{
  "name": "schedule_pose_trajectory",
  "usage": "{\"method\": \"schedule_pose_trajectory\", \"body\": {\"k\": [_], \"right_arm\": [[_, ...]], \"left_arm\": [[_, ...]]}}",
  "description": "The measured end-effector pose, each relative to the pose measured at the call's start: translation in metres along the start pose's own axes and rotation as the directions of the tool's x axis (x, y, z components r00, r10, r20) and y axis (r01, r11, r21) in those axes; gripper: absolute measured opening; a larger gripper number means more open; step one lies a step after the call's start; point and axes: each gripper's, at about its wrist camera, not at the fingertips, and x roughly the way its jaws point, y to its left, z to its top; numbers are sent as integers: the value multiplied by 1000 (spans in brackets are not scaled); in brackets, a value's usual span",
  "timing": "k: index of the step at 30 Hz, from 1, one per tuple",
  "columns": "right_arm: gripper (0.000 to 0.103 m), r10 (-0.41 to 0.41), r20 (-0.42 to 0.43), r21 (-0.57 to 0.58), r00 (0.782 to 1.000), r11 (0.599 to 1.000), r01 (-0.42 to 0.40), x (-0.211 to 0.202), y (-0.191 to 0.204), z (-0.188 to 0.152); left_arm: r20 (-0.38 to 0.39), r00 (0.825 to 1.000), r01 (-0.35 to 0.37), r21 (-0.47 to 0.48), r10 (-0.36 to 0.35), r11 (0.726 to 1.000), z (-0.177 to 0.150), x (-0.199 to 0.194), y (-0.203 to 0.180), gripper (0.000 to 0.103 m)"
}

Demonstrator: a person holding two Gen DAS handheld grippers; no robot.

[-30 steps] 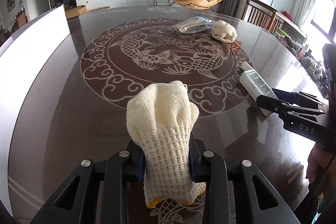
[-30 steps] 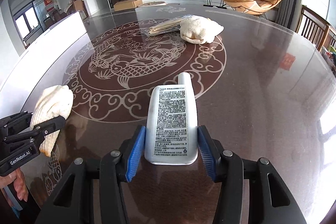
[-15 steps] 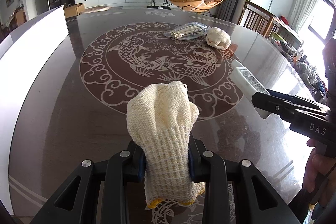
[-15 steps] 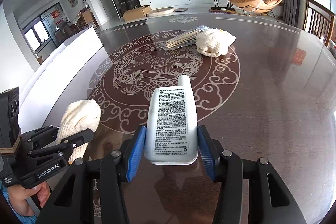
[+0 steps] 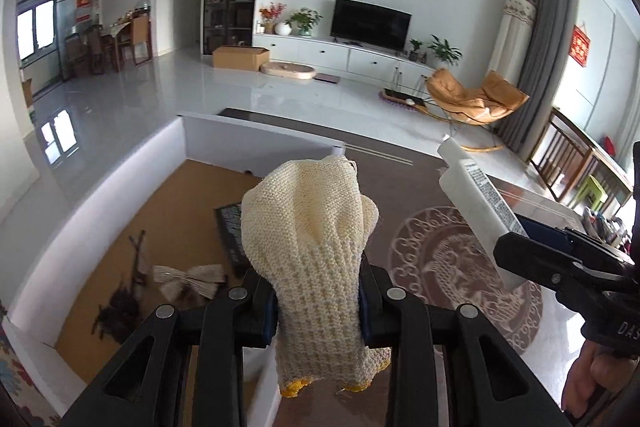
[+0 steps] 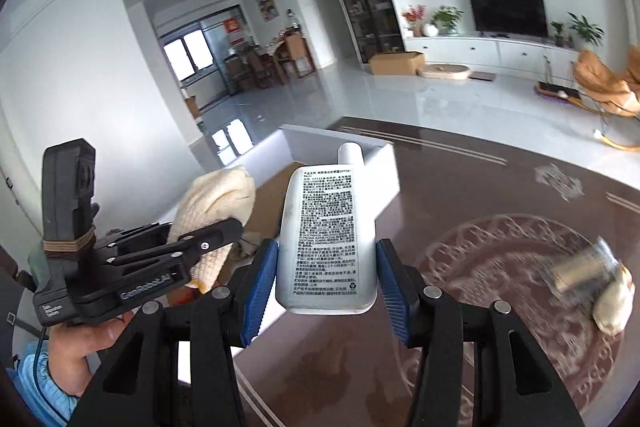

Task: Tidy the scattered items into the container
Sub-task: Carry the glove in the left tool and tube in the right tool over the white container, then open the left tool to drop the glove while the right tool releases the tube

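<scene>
Left claw (image 5: 318, 301): my jaws are clamped on the cream knitted glove (image 5: 308, 227), pads pressing its cuff from both sides; the glove stands up out of the jaws, its yellow hem hanging below them.
Glove's place: held in the air over the near right edge of the white container (image 5: 120, 167), not yet inside it.
Right claw (image 6: 326, 291): my blue pads grip the white bottle (image 6: 330, 239) at its flat lower end, printed label facing me, cap pointing away toward the container.
Bottle's place: held up just to the right of the container, above the dark table (image 6: 500, 195).
Each claw from the other: the right one enters the left view at the right edge with the bottle slanting up; the left one shows at the left of the right view, a hand (image 6: 92, 343) beneath it.
Container's inside: brown floor with a striped fabric bow (image 5: 188, 277), a bundle of dark twigs (image 5: 124, 291) beside it, and a dark flat thing (image 5: 230, 231) partly hidden behind the glove.
Left on the table: right of the container, on the round fish pattern, a second cream glove (image 6: 612, 301) touching a clear plastic packet (image 6: 580, 267), both blurred.
</scene>
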Motion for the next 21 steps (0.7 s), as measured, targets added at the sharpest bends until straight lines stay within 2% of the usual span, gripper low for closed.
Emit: {"method": "schedule_pose_trajectory", "body": {"k": [4,7,10,13,15,17,18,19,21], "right_arm": [[51,66,-72,-90,995,993,-73,76,62,28],[51,60,-146,-154,987,985,-83,132,94,28],[51,27,-229,-197,973,978,-73,181,110,19],[51,14,-293,-208,956,975,-78,213,114,8],[54,-7,-327,-207,945,976,-65,227,113,2],[75,-42,-315,-220,948,975,-30,231,110,1],[77,-39,-306,-216,951,976,-29,229,108,2],[77,-32,-303,-207,952,978,-33,227,104,3],[77,-37,-290,-200,956,979,-23,218,101,3]], "left_arm": [[-46,996,-77,-105,72,991,0,9,75,30],[-105,990,-115,-171,98,979,-15,22,117,30],[-163,981,-140,-212,106,967,-31,38,142,30],[-232,968,-150,-224,96,963,-44,54,151,31],[-292,952,-165,-238,91,957,-53,64,152,40],[-336,933,-218,-254,125,942,-60,69,154,52],[-348,928,-233,-271,130,934,-64,71,156,57],[-346,930,-232,-287,125,929,-67,71,159,66],[-325,937,-232,-295,131,927,-71,68,157,69]]}}
